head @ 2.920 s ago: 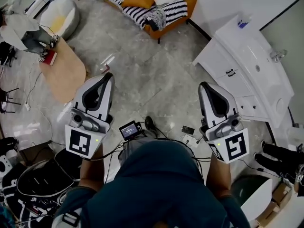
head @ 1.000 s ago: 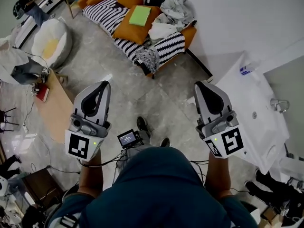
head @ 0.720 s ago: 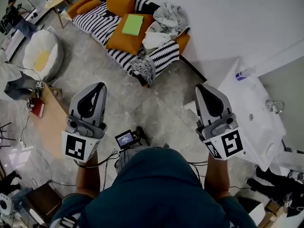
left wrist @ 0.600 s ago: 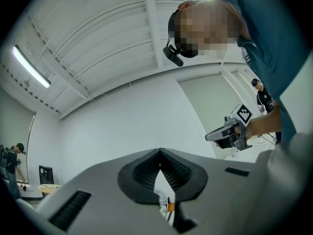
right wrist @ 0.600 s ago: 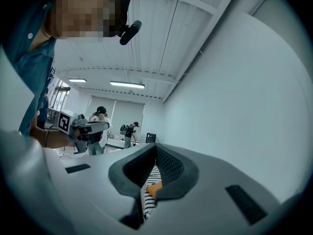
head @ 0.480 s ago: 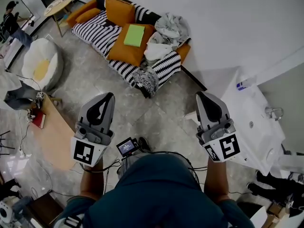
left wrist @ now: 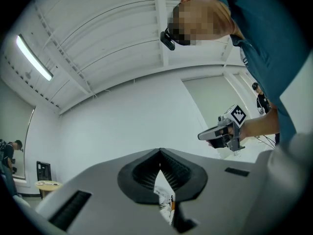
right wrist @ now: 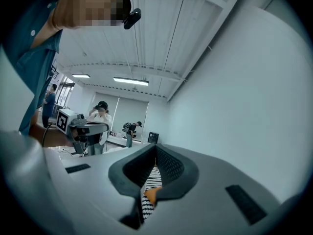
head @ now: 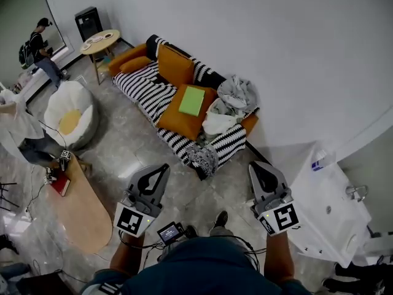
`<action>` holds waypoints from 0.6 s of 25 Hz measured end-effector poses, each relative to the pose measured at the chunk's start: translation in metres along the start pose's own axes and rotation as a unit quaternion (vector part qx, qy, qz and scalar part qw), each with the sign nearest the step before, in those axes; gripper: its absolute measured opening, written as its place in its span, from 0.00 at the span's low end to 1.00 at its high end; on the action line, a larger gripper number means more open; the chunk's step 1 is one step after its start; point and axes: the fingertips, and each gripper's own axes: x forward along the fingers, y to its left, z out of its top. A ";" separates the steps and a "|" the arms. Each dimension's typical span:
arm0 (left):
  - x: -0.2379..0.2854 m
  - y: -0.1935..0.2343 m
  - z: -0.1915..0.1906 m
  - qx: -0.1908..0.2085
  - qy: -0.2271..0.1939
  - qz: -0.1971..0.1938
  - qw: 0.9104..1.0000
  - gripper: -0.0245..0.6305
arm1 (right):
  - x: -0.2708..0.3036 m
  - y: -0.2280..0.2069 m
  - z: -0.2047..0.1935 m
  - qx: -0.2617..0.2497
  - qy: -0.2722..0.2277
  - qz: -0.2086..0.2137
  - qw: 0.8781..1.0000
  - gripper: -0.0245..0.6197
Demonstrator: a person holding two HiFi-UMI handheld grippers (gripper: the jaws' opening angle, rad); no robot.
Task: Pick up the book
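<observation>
A flat green book (head: 192, 100) lies on an orange cushion of the striped sofa (head: 150, 91) by the white wall. Both grippers are held out level over the floor, well short of the sofa. My left gripper (head: 163, 167) is shut with nothing in it, and its tips meet in the left gripper view (left wrist: 159, 151). My right gripper (head: 252, 166) is shut and empty too, with its tips together (right wrist: 155, 148). A sliver of striped fabric and orange cushion shows below the right jaws. Each gripper appears in the other's view: right gripper (left wrist: 222, 131), left gripper (right wrist: 80, 126).
A heap of pale clothes (head: 230, 103) lies on the sofa's right end. A white beanbag (head: 69, 112) and a wooden table (head: 83, 208) with a red book (head: 61, 184) are at left. A round side table (head: 100, 40) and a person (head: 38, 51) are far left, and a white sink cabinet (head: 331, 211) at right.
The sofa with the green book has slid from the top edge towards the middle of the head view. Both grippers stay shut and now sit lower and smaller in the picture.
</observation>
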 end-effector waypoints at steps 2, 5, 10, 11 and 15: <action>0.007 0.007 -0.005 0.005 0.008 0.004 1.000 0.04 | 0.010 -0.006 -0.005 0.002 -0.003 0.004 1.000 0.06; 0.019 0.021 -0.009 0.008 0.010 0.015 1.000 0.04 | 0.029 -0.015 -0.011 0.007 -0.005 0.017 1.000 0.06; 0.055 0.037 -0.019 0.013 0.021 0.029 0.999 0.04 | 0.060 -0.048 -0.024 0.017 -0.011 0.033 0.999 0.06; 0.063 0.040 -0.020 0.015 0.024 0.032 0.999 0.04 | 0.067 -0.056 -0.026 0.020 -0.013 0.035 0.999 0.06; 0.101 0.052 -0.027 0.020 0.035 0.047 0.998 0.04 | 0.092 -0.089 -0.039 0.030 -0.013 0.054 0.998 0.06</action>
